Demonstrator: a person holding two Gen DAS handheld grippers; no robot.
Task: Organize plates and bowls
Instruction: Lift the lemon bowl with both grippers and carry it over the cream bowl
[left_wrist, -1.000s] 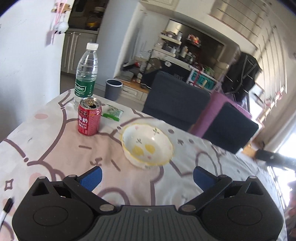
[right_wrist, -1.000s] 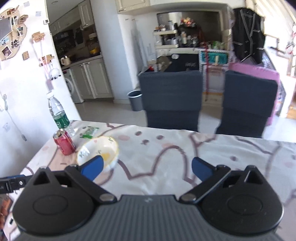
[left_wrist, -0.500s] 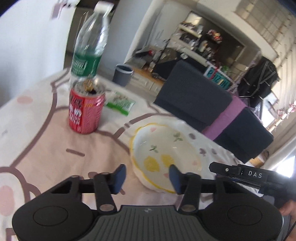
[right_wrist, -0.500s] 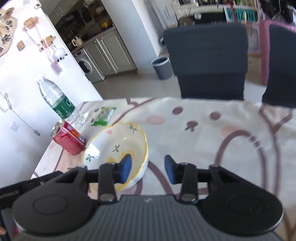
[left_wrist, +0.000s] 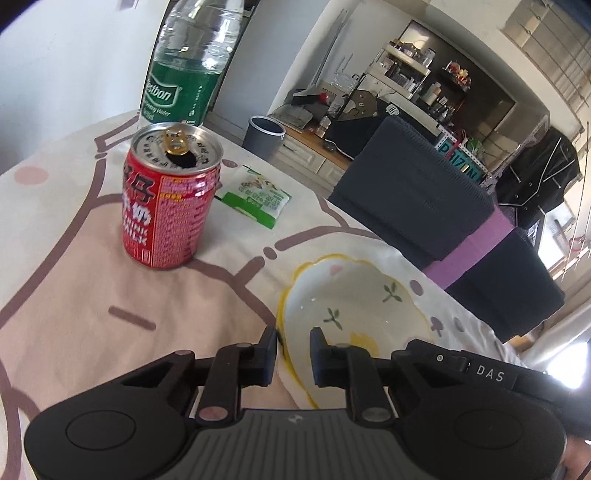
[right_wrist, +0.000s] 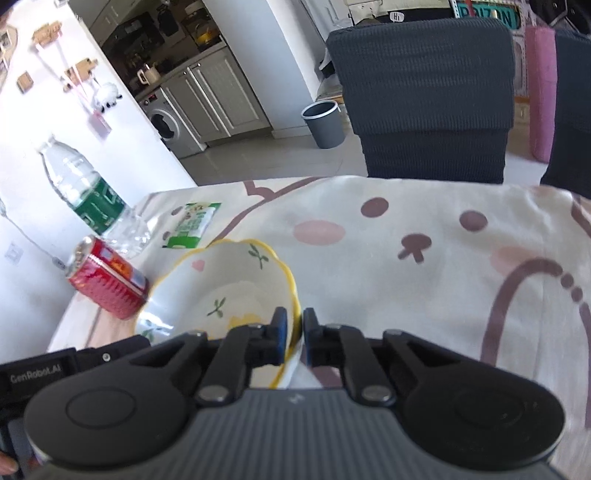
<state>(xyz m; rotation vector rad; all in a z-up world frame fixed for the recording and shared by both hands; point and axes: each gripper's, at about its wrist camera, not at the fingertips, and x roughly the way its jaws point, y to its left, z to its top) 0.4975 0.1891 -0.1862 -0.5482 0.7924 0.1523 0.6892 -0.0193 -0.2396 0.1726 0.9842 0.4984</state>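
A white bowl (left_wrist: 354, 306) with a wavy yellow rim and small leaf prints sits on the patterned tablecloth (left_wrist: 74, 295). My left gripper (left_wrist: 293, 347) straddles its near left rim, one finger outside and one inside. Its jaws are closing, with a sliver of gap still showing beside the rim. In the right wrist view the same bowl (right_wrist: 221, 280) lies at lower left. My right gripper (right_wrist: 293, 325) has its jaws closing on the bowl's right rim, and the pads pinch it.
A red drink can (left_wrist: 166, 199) stands just left of the bowl, with a water bottle (left_wrist: 184, 62) behind it and a green snack packet (left_wrist: 255, 195) further back. Dark chairs (right_wrist: 424, 92) line the table's far edge. Bare cloth (right_wrist: 443, 277) spreads right of the bowl.
Both grippers came down and forward to the bowl from opposite sides. Their jaws went from wide open to nearly closed, each now around a part of the rim.
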